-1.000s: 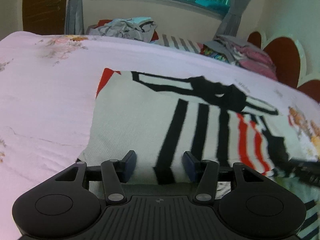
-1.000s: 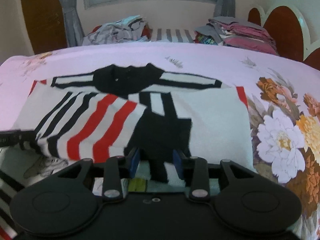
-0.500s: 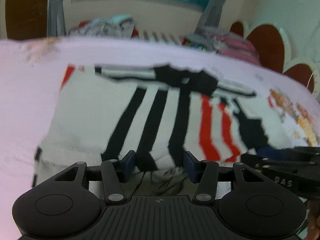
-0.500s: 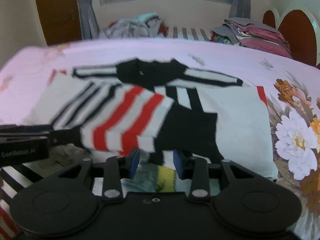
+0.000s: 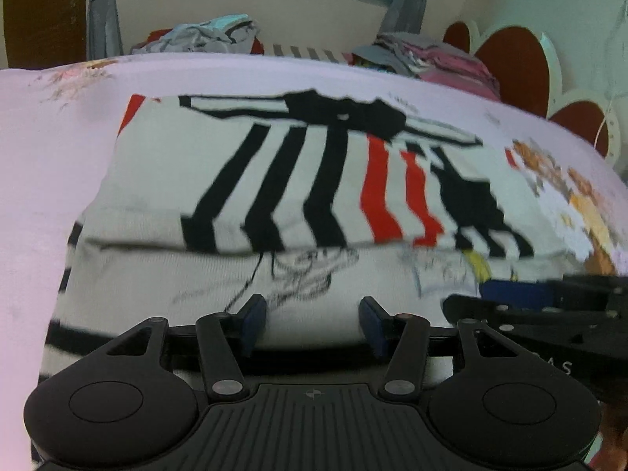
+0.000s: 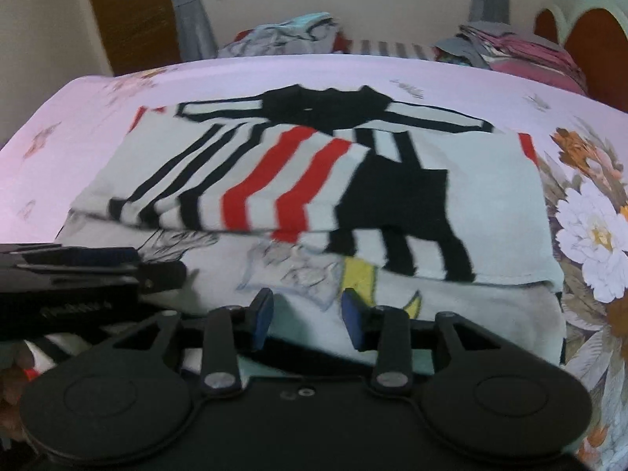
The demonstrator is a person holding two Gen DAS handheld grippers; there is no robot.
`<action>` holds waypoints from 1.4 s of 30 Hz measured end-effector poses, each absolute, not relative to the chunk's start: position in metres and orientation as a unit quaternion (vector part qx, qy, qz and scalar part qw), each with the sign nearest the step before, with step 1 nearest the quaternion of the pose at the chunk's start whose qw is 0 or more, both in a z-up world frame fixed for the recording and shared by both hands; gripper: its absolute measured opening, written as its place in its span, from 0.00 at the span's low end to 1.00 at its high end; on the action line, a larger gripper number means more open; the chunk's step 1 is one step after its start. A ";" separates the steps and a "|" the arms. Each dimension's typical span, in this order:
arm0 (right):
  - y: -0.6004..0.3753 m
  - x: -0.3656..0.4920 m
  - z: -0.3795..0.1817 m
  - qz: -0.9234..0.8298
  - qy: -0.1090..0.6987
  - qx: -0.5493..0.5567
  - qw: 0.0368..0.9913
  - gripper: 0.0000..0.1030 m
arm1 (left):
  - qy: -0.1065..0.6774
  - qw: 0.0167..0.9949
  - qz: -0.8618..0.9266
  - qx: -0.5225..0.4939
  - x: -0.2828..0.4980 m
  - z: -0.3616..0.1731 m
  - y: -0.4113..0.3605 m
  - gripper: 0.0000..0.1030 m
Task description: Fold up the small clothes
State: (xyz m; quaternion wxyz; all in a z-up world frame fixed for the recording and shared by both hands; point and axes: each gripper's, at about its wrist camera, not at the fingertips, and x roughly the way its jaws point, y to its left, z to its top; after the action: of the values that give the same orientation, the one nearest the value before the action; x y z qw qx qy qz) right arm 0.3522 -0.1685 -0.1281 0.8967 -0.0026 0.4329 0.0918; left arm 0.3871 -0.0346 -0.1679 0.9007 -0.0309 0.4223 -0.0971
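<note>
Starting at the left: seeing bare pink bed [image 5: 59, 137] lying open on that side, plenty of room for sweeping cloth over. Then hovering the left tool [image 5: 313, 320] over the near part of the striped shirt [image 5: 274, 180], keeping its jaws roughly half apart, with flat white fabric showing in the gap but not looking pinched, so probably holding nothing. Noticing the bit that matters: lying straight ahead of both tools is the folded edge [image 5: 298, 247], running side to side across the view, crosswise to where the fingers are pointing, with the collar at the far end and the printed under-layer [image 5: 314, 274] sticking out toward the tools. Judging the next fold as needing a grab along that near printed strip, or at its two ends, both hands sitting about equally near. Moving right: parking the right tool [image 6: 307, 312] just beside the left one, jaws having just been opening a touch, standing narrower than the left's, cloth under the gap but not clamped as far as can be told. Further right, running into the flowered sheet [image 6: 588, 227], also free. Sitting well apart at the far side are the clothes piles [image 6: 510, 47], so not getting in the way.
</note>
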 end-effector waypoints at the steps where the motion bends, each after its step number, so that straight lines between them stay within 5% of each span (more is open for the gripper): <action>1: -0.166 0.351 -0.130 0.098 0.437 -0.011 0.894 0.42 | 0.420 0.902 -0.099 -0.022 0.384 -0.169 -0.035 0.51; 42: -0.182 0.187 -0.124 -0.013 0.433 -0.032 0.901 0.46 | 0.420 0.901 -0.110 0.002 0.232 -0.161 0.041 0.52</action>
State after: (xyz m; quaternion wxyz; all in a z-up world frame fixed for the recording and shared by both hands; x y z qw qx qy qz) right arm 0.1866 -0.1820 -0.1242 0.9005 -0.0318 0.4334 -0.0129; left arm 0.2318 0.0411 -0.1614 0.9009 0.0016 0.4199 -0.1096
